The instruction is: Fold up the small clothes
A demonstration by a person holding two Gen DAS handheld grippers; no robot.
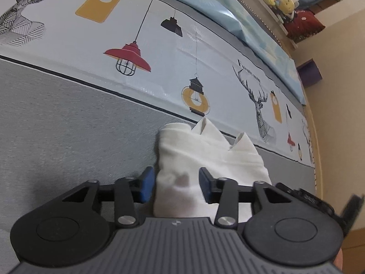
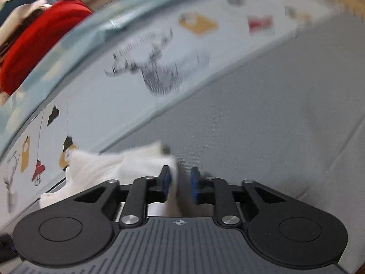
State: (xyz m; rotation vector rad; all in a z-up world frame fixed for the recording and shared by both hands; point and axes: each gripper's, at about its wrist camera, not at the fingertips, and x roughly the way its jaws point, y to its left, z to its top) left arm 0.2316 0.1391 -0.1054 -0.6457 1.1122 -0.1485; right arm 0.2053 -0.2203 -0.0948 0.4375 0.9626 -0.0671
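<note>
Left wrist view – white garment point(image 1: 205, 157), folded, two peaked corners, on grey sheet point(image 1: 68, 123)

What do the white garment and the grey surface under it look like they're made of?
White garment: soft woven cloth, probably cotton, matte, with limp folds and creases. Grey surface: a heathered, matte textile with a fine visible weave, likely a bed cover.
</note>
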